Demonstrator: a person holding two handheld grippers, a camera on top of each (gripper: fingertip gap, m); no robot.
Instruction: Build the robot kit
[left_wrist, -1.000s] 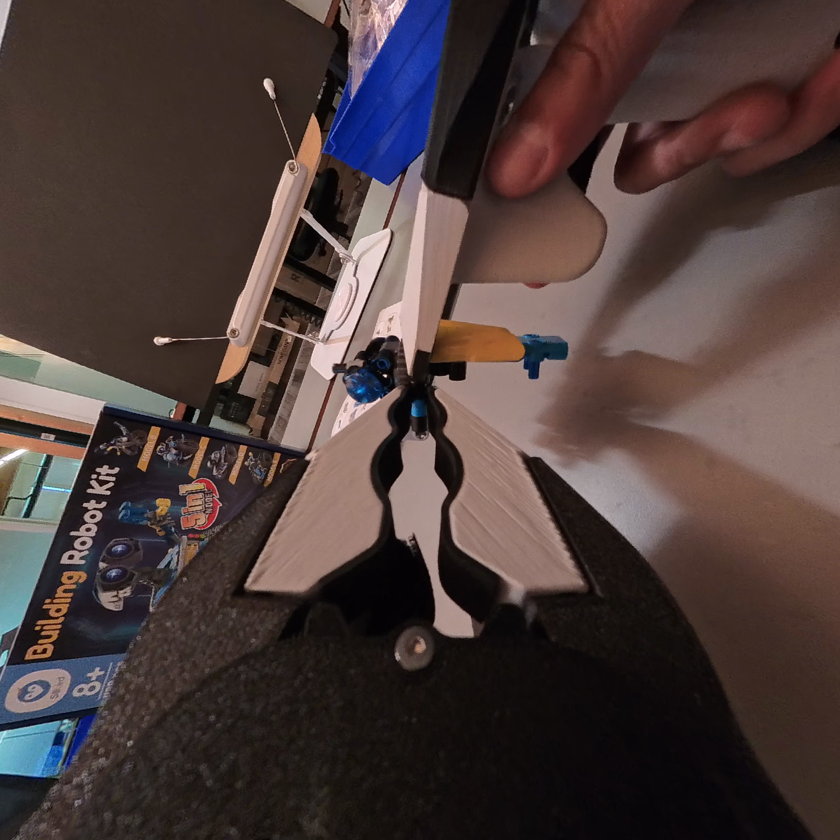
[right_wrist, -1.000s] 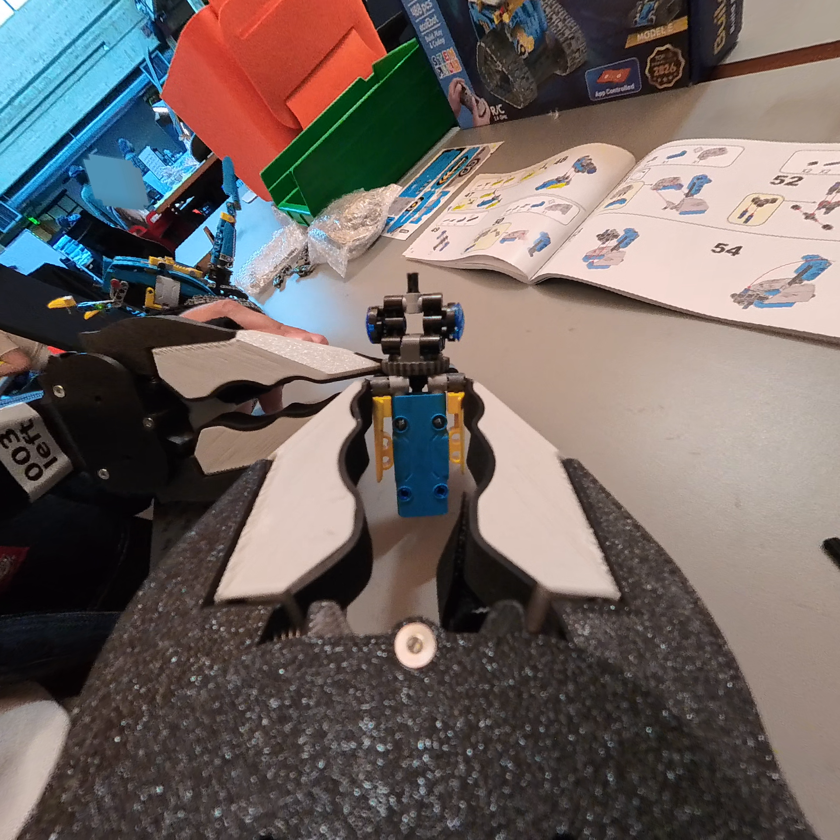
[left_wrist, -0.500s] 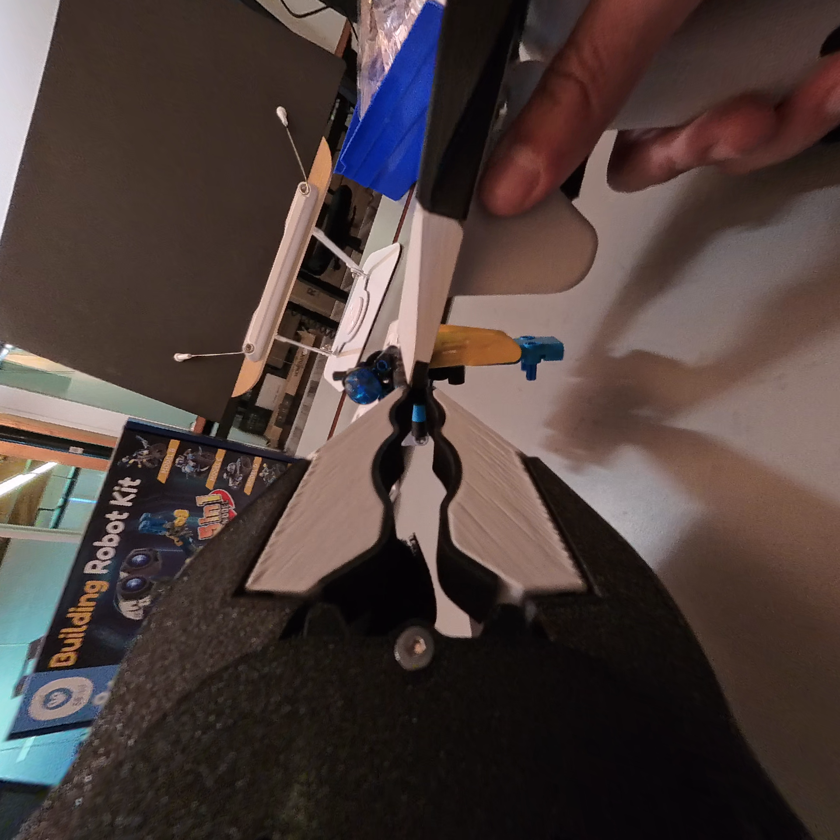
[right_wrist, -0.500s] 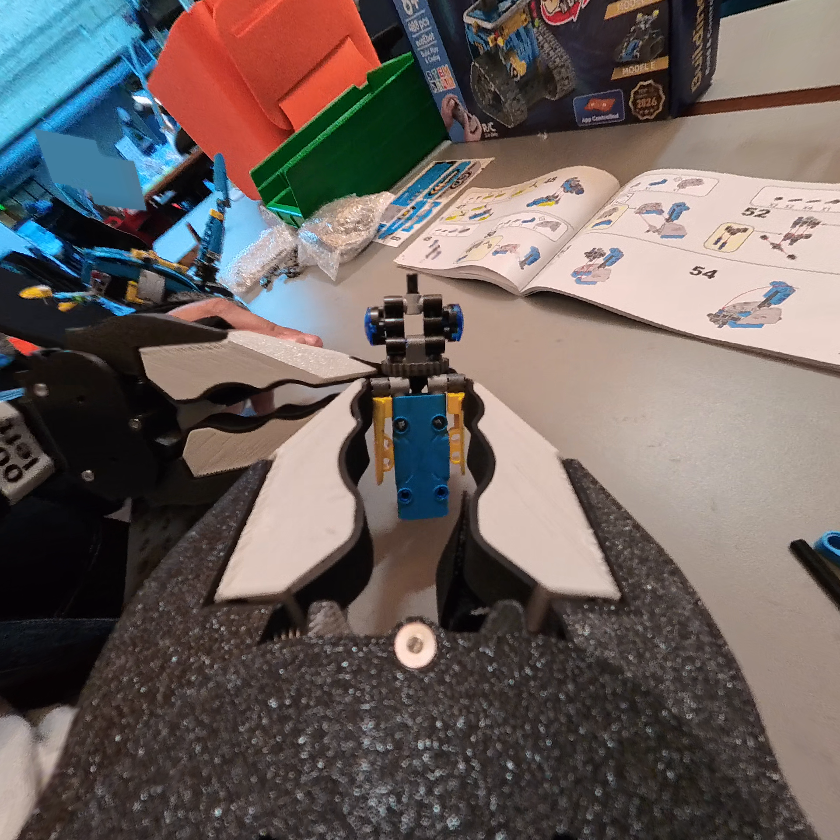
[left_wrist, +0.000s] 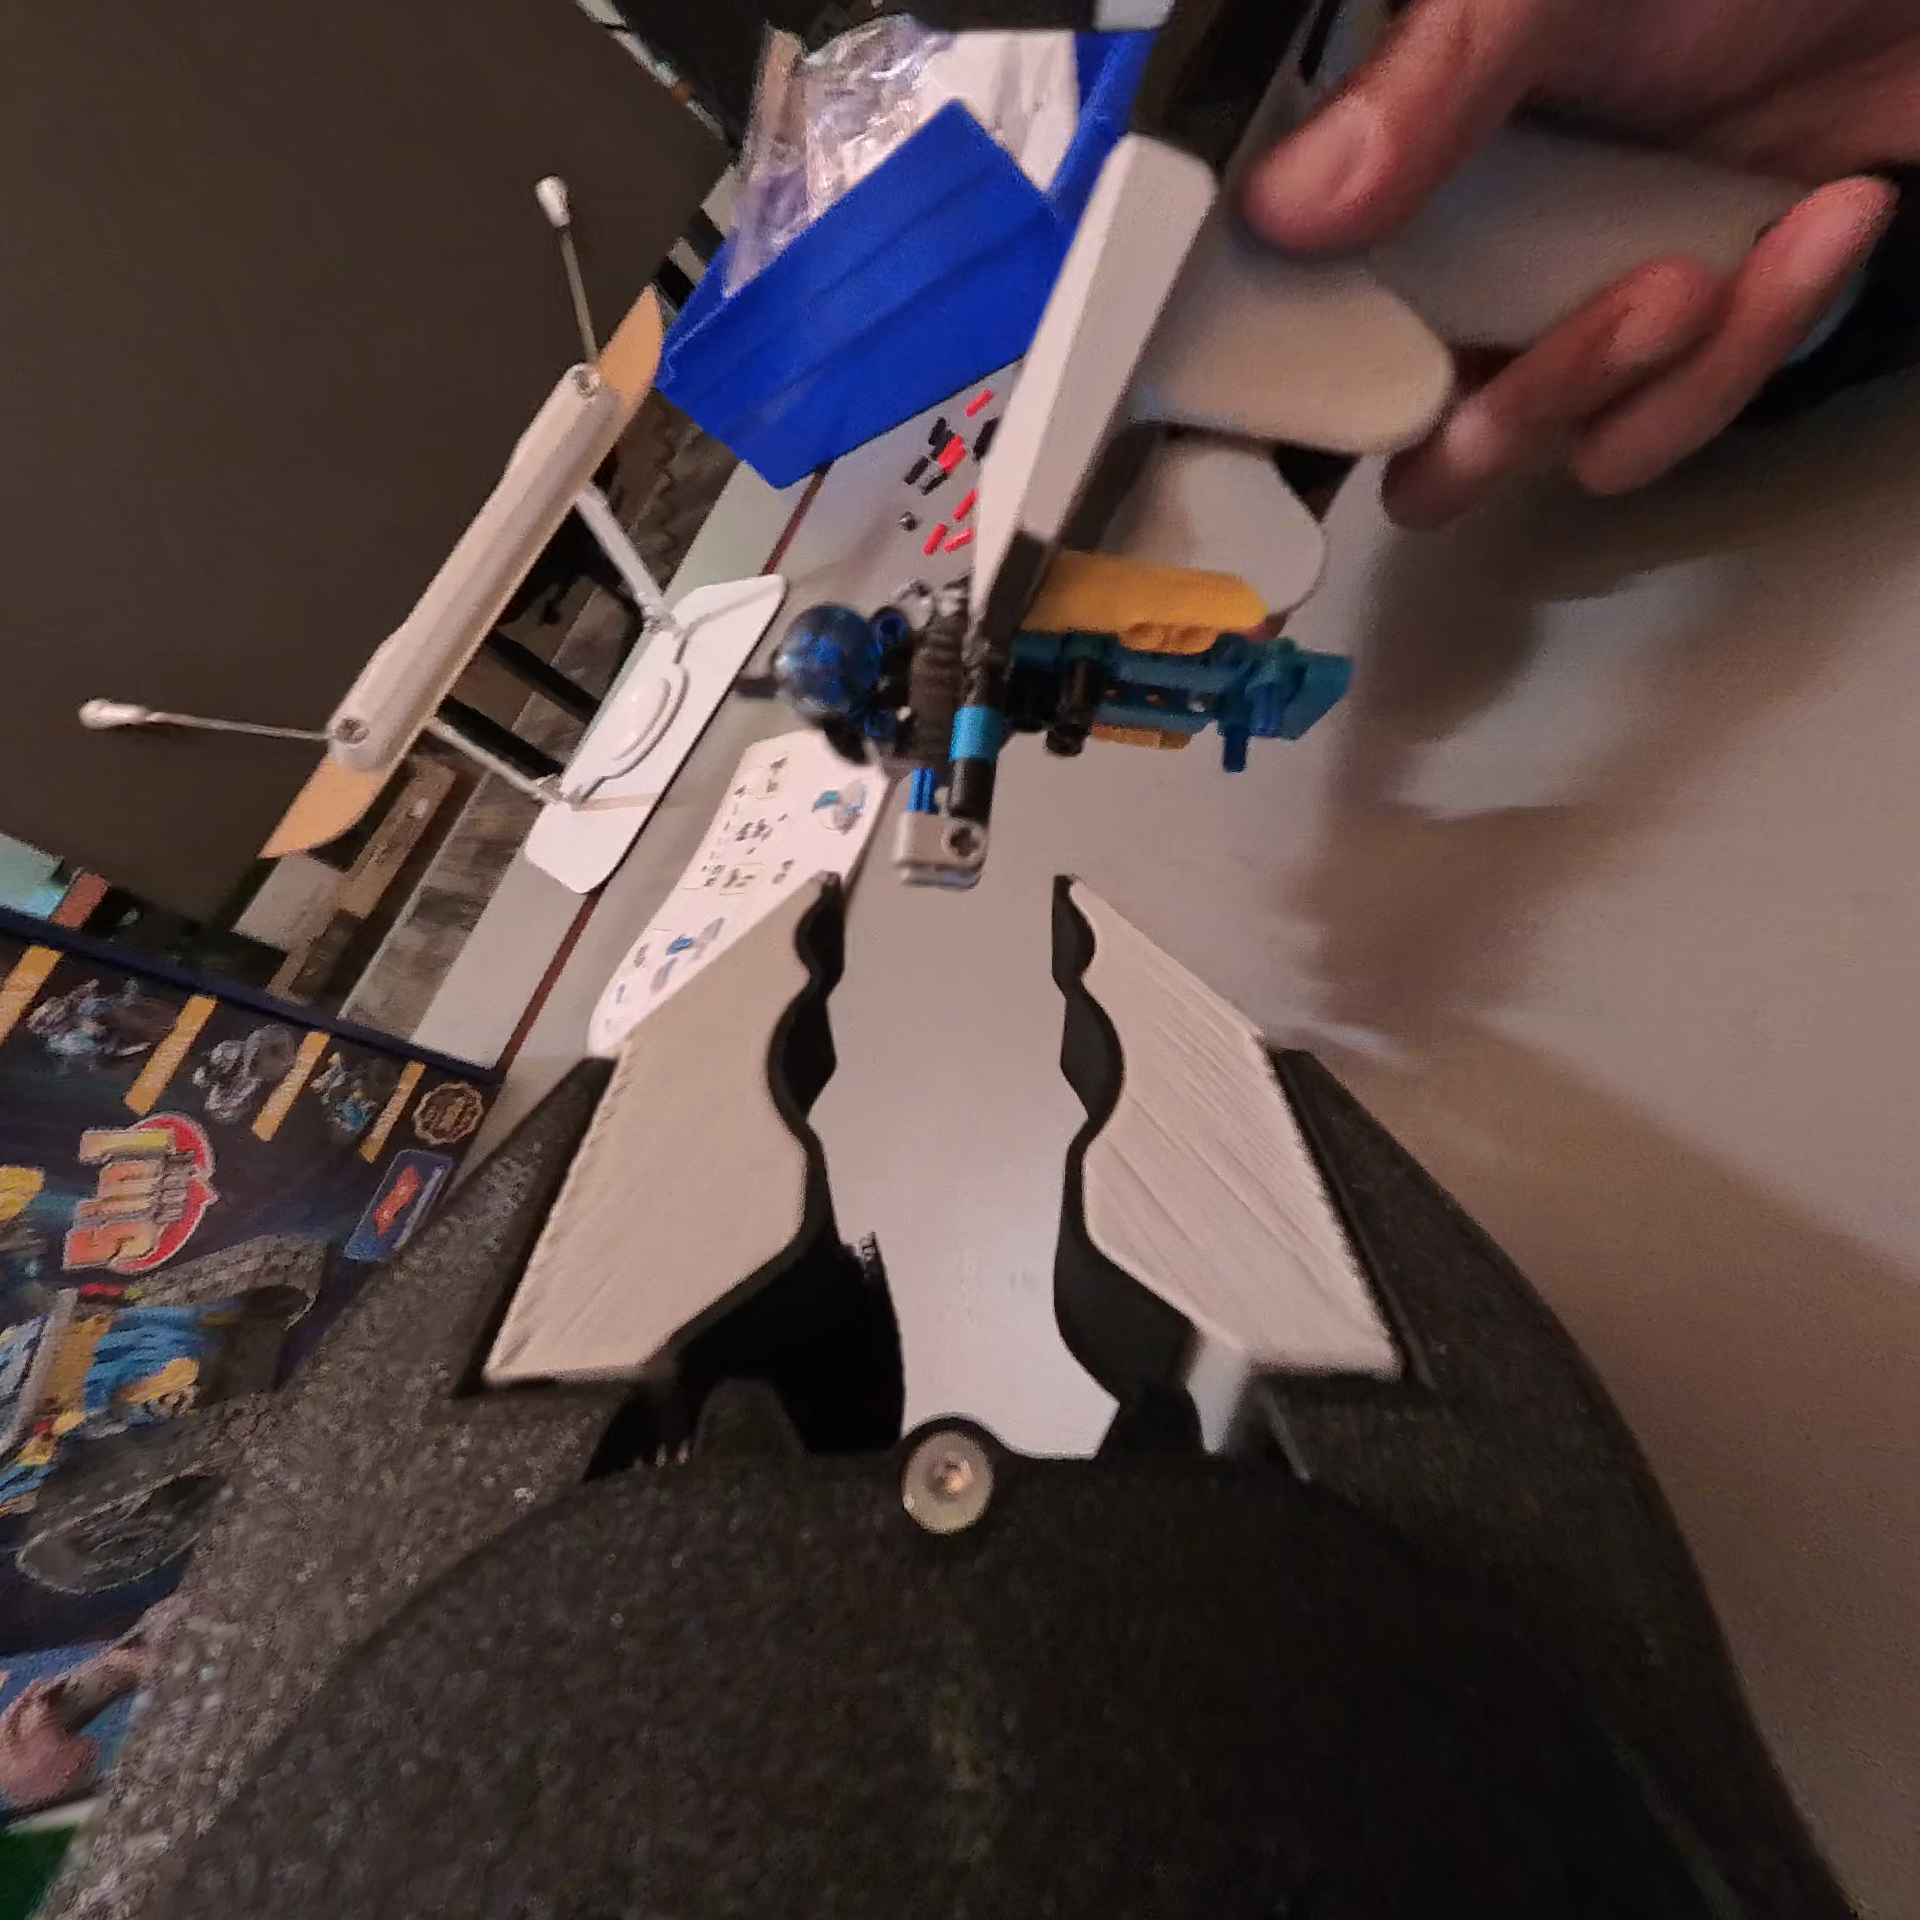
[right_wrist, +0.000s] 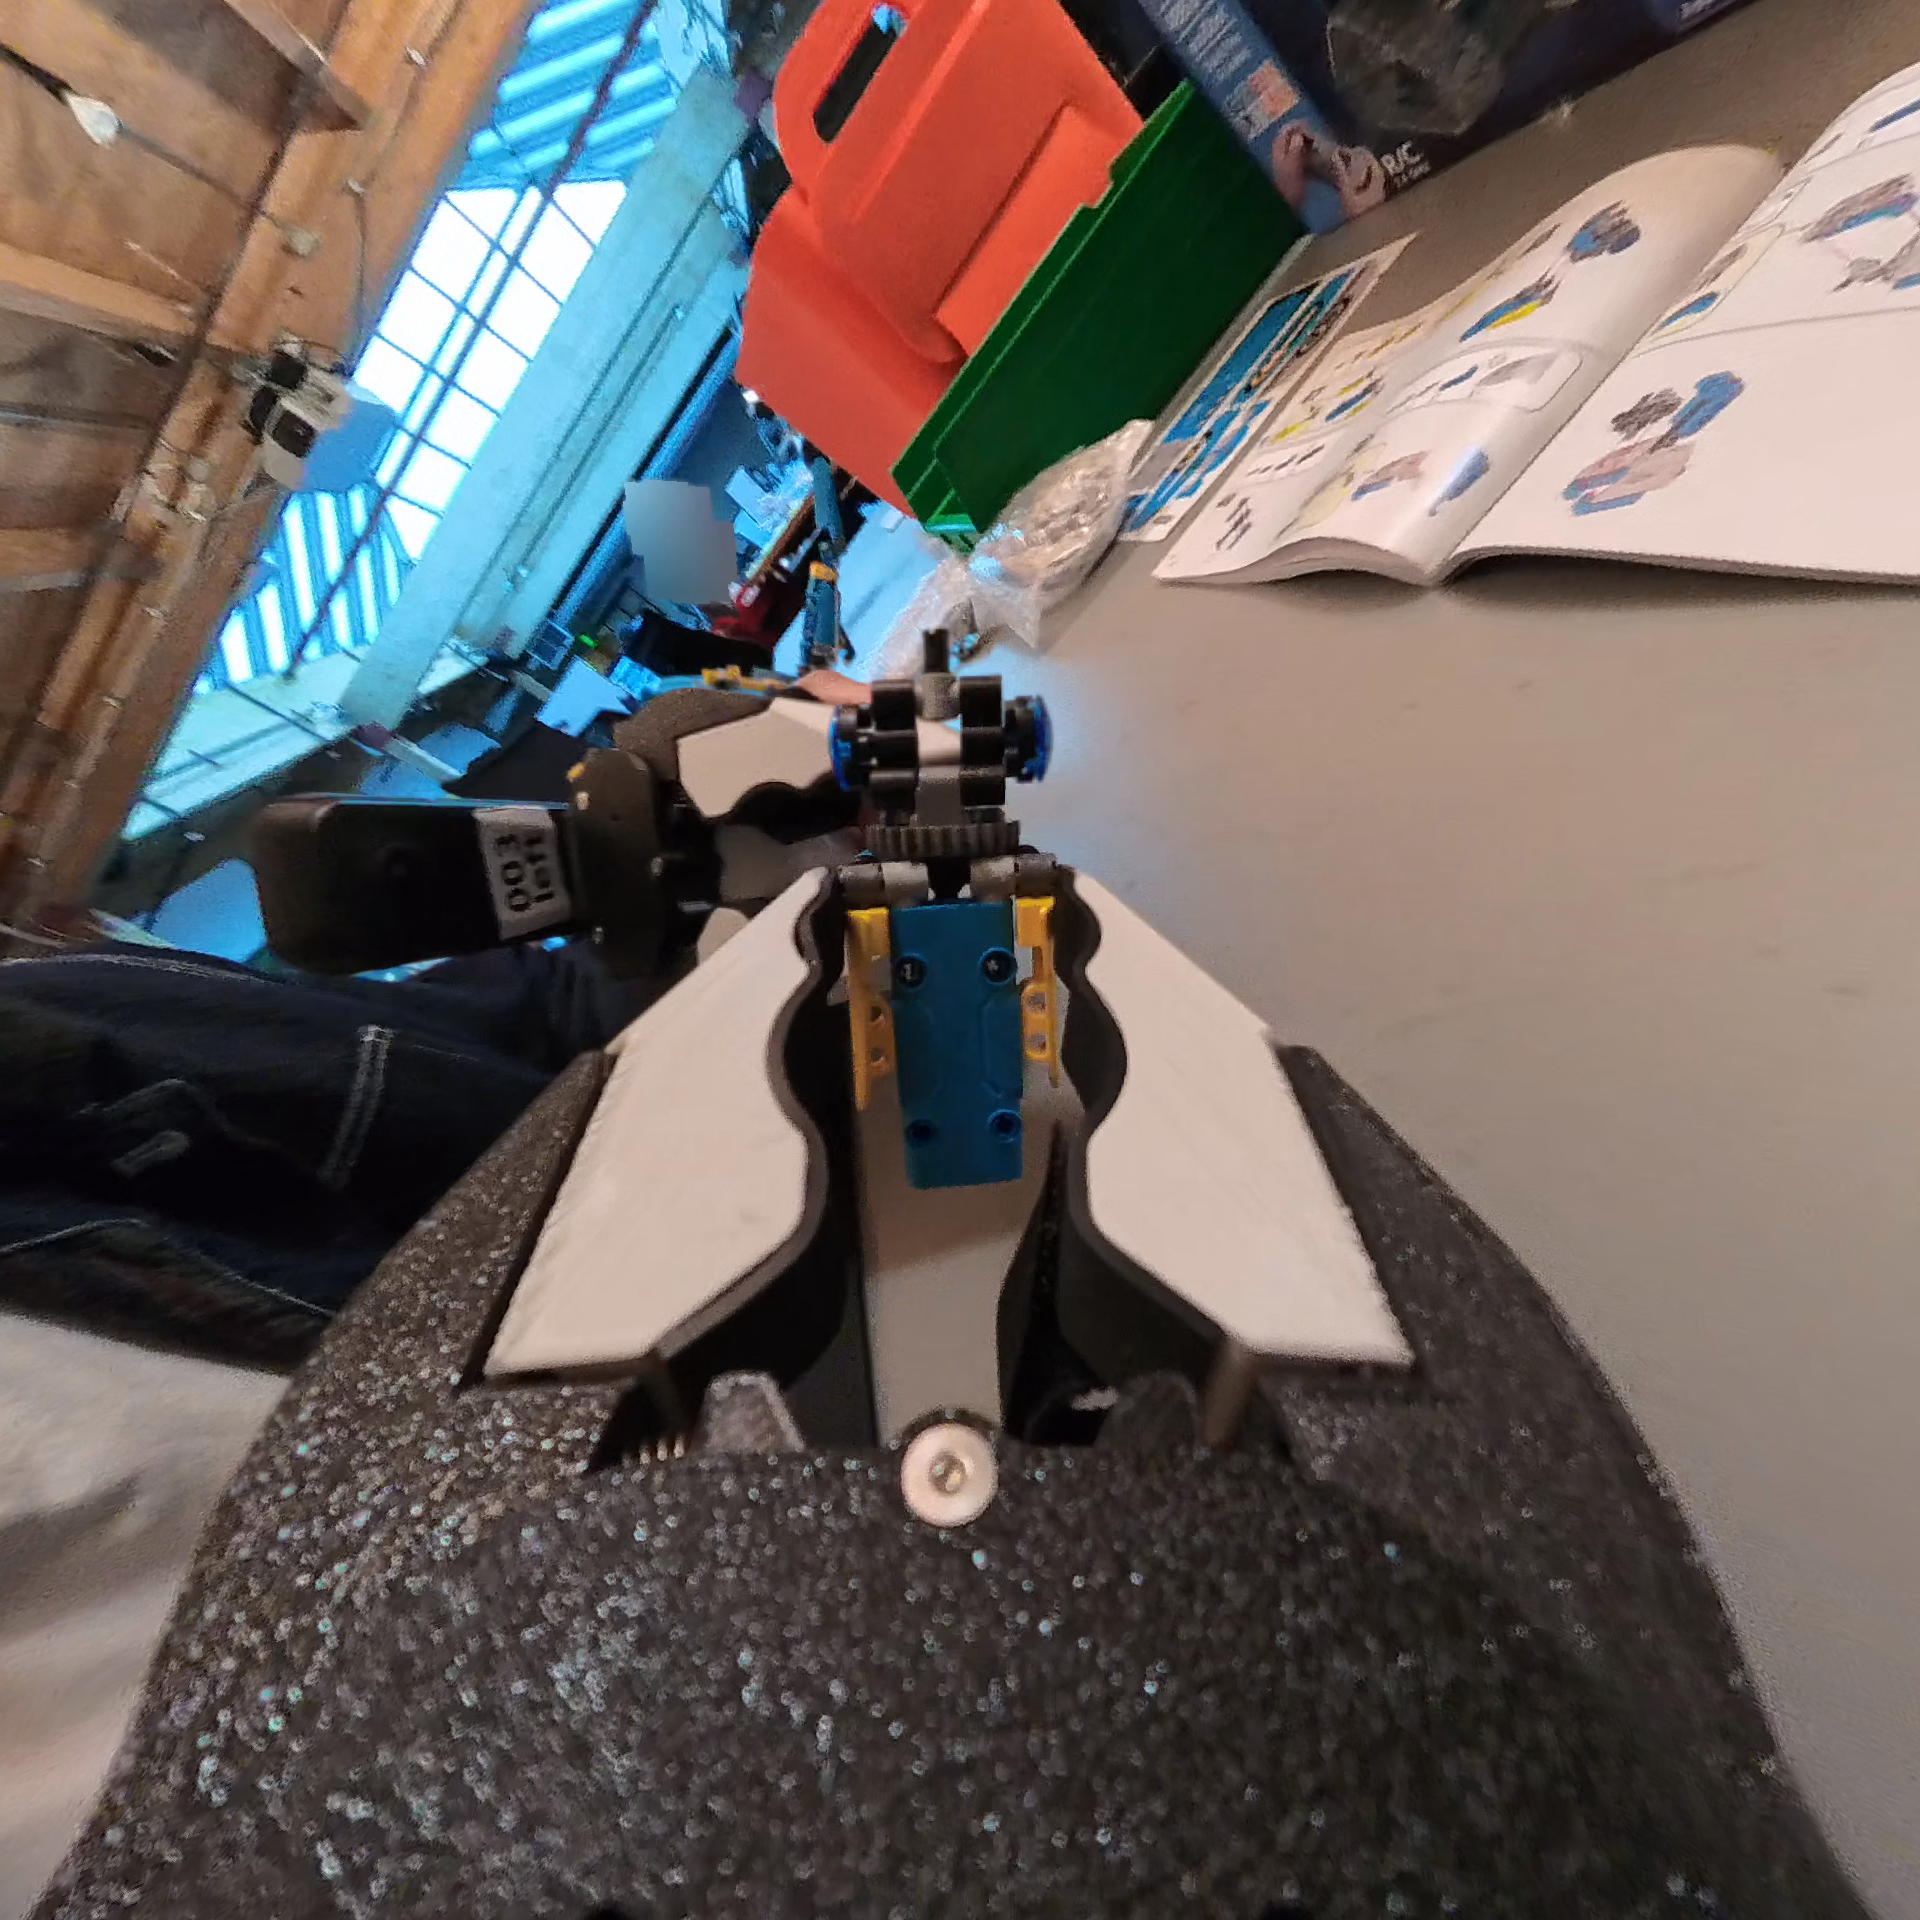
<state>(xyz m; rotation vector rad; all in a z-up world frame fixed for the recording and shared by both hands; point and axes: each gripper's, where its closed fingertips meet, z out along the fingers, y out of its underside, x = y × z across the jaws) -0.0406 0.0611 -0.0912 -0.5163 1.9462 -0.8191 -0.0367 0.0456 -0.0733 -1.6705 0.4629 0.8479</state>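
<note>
Fingers of right gripper clamp blue-yellow plastic brick model; only left wrist view shows left gripper spread apart, empty.

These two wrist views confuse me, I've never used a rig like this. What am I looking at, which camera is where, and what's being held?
There is no robot arm: a person carries two hand-held, two-finger grippers, each with a camera looking along its fingers.

Left wrist view: the left gripper is open and empty, just short of a small brick-built model. A hand holds the other gripper, which pinches that model.

Right wrist view: the right gripper is shut on the same model, blue with yellow side pieces and a black wheeled top. The left gripper shows behind it.

On the grey table lie an open instruction booklet, a green bin, an orange case and bagged parts.
</note>
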